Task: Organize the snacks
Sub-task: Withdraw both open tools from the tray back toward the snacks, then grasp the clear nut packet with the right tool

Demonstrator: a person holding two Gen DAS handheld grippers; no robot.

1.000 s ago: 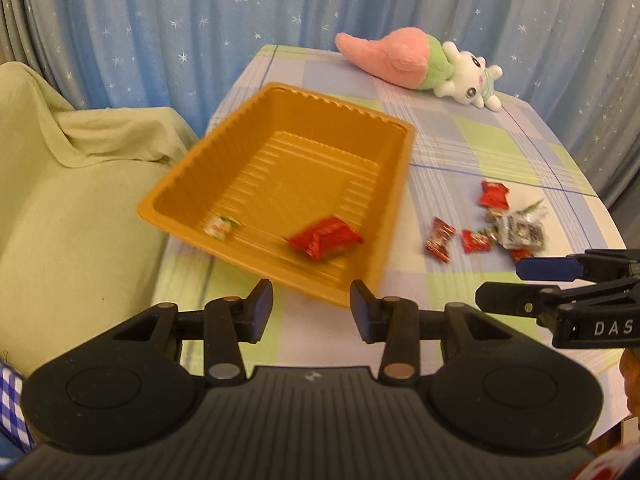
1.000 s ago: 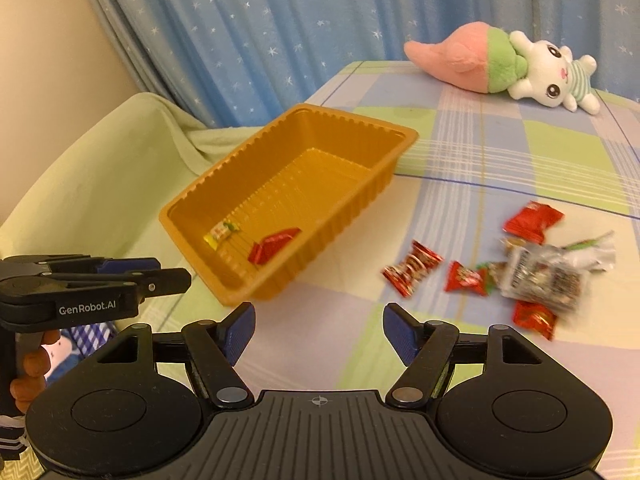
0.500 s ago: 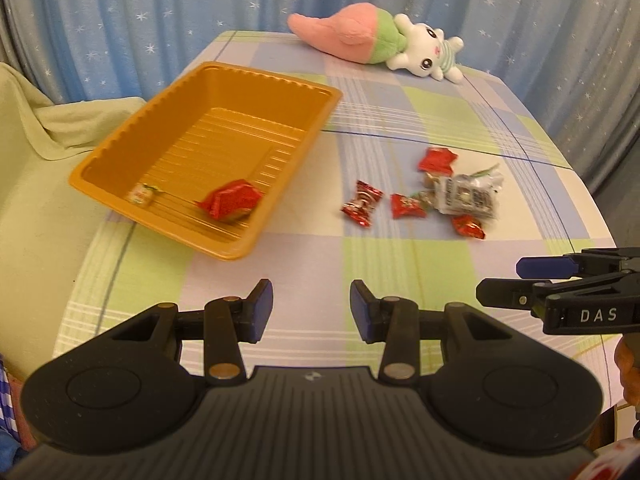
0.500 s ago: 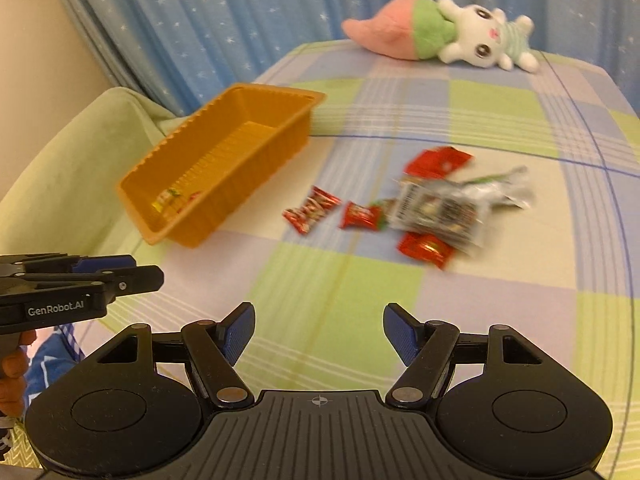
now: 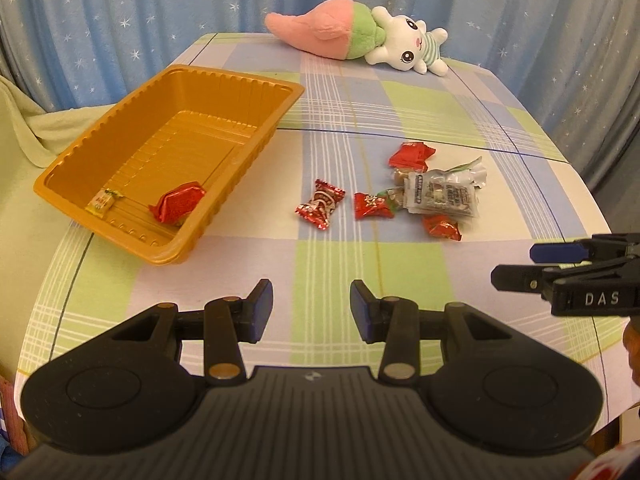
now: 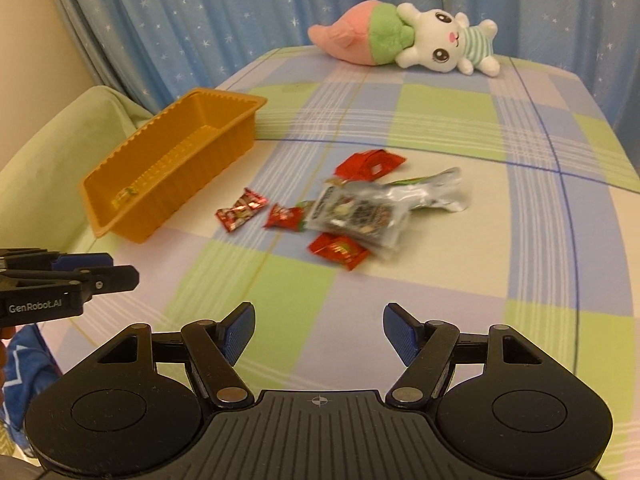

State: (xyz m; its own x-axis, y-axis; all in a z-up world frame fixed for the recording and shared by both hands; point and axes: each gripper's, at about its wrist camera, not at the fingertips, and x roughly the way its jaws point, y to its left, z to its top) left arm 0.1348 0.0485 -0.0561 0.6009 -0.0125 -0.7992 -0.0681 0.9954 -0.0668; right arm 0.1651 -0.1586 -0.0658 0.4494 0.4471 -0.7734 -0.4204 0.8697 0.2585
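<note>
An orange tray (image 5: 264,88) (image 6: 240,140) sits on the left of the checked table and holds a red snack (image 5: 178,202) and a small yellow sweet (image 5: 102,202). Several loose snacks lie to its right: a red wrapped candy (image 5: 320,208) (image 6: 240,214), red packets (image 5: 374,206) (image 5: 410,156) (image 5: 442,227) and a clear silver packet (image 5: 440,196) (image 6: 360,216). My left gripper (image 5: 311,312) is open and empty above the table's near edge. My right gripper (image 6: 318,330) is open and empty, short of the loose snacks.
A pink and white plush toy (image 5: 360,40) (image 6: 404,40) lies at the table's far edge. Blue starred curtains hang behind. A pale green cloth-covered seat (image 5: 24,184) stands left of the table. Each gripper shows at the side of the other's view (image 5: 568,276) (image 6: 68,284).
Both grippers have swung right, away from the tray and toward the loose snacks. Both stay open and empty. The snacks have not moved.
</note>
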